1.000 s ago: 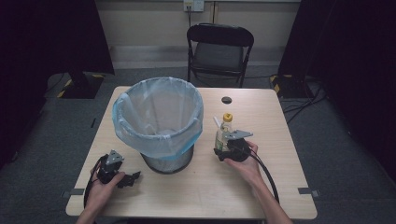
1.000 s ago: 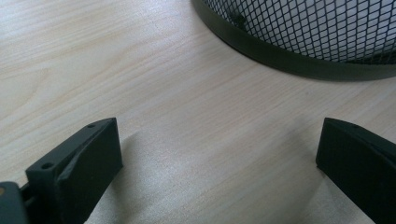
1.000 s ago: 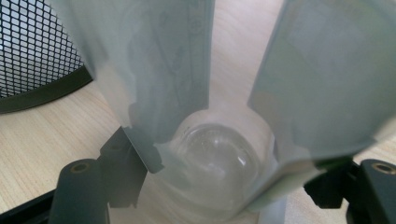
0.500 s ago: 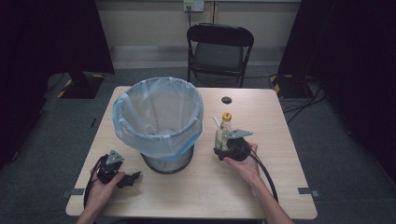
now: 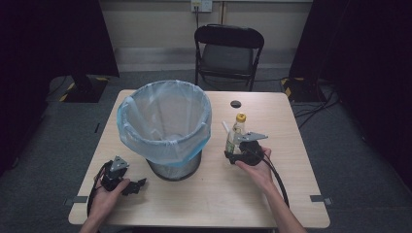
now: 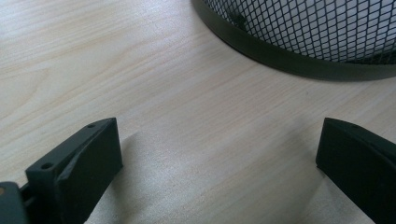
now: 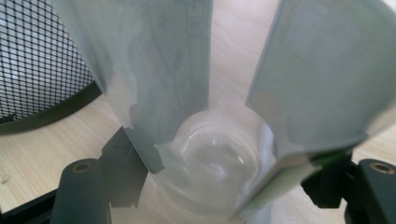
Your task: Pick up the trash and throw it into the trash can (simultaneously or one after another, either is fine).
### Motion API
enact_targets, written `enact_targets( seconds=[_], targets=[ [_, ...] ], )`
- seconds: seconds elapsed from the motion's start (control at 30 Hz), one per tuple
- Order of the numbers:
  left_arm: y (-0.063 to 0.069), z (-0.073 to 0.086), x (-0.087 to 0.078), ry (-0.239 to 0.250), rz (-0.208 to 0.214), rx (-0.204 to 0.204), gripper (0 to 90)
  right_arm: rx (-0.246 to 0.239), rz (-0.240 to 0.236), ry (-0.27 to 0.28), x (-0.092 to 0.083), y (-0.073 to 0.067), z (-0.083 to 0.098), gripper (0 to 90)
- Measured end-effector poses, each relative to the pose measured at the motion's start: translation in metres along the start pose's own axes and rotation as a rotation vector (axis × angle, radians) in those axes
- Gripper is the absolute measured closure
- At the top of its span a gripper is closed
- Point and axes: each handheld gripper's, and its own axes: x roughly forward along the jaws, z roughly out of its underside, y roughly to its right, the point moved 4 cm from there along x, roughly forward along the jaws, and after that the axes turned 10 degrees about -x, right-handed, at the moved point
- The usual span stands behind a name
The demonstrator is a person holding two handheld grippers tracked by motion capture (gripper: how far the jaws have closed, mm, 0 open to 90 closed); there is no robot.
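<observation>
Jaws (right gripper) seemingly clamp the bottle, label torn up close.

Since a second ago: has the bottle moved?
No. The bottle stands in the same spot beside the bin, in the right gripper.

A light wood counter is set on grey carpet, with a black folding chair parked just behind it. The back wall is painted pale, with an outlet up top, and dark curtains are hung down both sides. Cables are left trailing on the floor at the right.
</observation>
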Motion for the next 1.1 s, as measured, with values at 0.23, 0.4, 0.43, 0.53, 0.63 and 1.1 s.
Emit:
enact_targets(
  seconds=[0.23, 0.4, 0.43, 0.53, 0.63, 1.1],
  targets=[
    [0.000, 0.000, 0.000, 0.000, 0.001, 0.000, 0.0, 0.025, -0.020, 0.023, -0.005, -0.002, -0.006, 28.4],
    [0.000, 0.000, 0.000, 0.000, 0.002, 0.002, 0.0, 0.034, -0.024, 0.039, -0.012, -0.001, -0.013, 28.4],
    [0.000, 0.000, 0.000, 0.000, 0.002, 0.001, 0.0, 0.038, -0.025, 0.049, -0.013, -0.001, -0.015, 28.4],
    [0.000, 0.000, 0.000, 0.000, 0.002, 0.001, 0.0, 0.035, -0.025, 0.072, -0.018, 0.000, -0.023, 28.4],
    [0.000, 0.000, 0.000, 0.000, 0.002, 0.002, 0.0, 0.041, -0.018, 0.087, -0.022, 0.000, -0.028, 28.4],
    [0.000, 0.000, 0.000, -0.001, 0.003, 0.002, 0.0, 0.047, -0.021, 0.158, -0.037, 0.003, -0.045, 28.4]
  ],
)
